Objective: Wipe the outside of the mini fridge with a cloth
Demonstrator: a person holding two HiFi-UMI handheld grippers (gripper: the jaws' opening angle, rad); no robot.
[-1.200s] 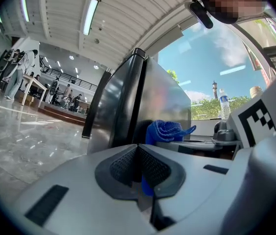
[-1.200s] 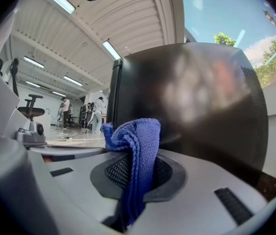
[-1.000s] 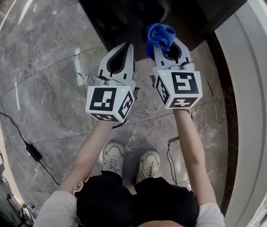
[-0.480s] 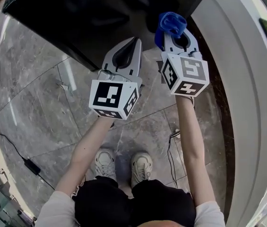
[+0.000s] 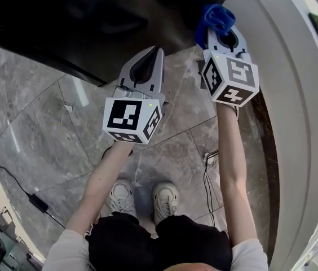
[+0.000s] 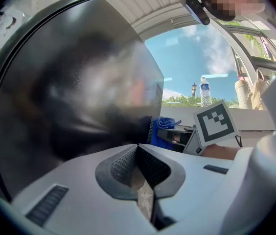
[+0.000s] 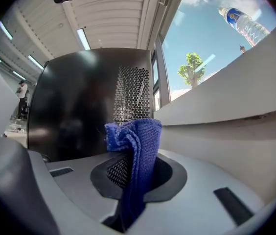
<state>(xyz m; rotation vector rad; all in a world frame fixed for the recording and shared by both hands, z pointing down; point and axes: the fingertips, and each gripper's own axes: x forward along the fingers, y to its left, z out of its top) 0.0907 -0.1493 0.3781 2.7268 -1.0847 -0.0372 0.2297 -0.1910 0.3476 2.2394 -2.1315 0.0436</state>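
The black glossy mini fridge (image 5: 91, 21) fills the top of the head view; its side (image 6: 74, 97) looms before the left gripper and its vented side (image 7: 99, 97) before the right. My right gripper (image 5: 218, 24) is shut on a blue cloth (image 5: 215, 17), which bunches above its jaws (image 7: 134, 146) close to the fridge's right corner. The blue cloth (image 6: 163, 129) also shows from the left gripper view. My left gripper (image 5: 154, 51) is shut with nothing in it, its tip just short of the fridge's lower edge.
A white curved ledge (image 5: 283, 95) runs along the right, close beside the right gripper. A water bottle (image 6: 205, 92) stands on it. Grey marble floor (image 5: 46, 129) lies below, with a black cable and adapter (image 5: 35, 202) at the left and a cable (image 5: 207, 174) by the feet.
Both grippers have risen toward the fridge. The right one with the cloth moved up and to the right, toward the fridge's right corner. The fridge now fills more of the view.
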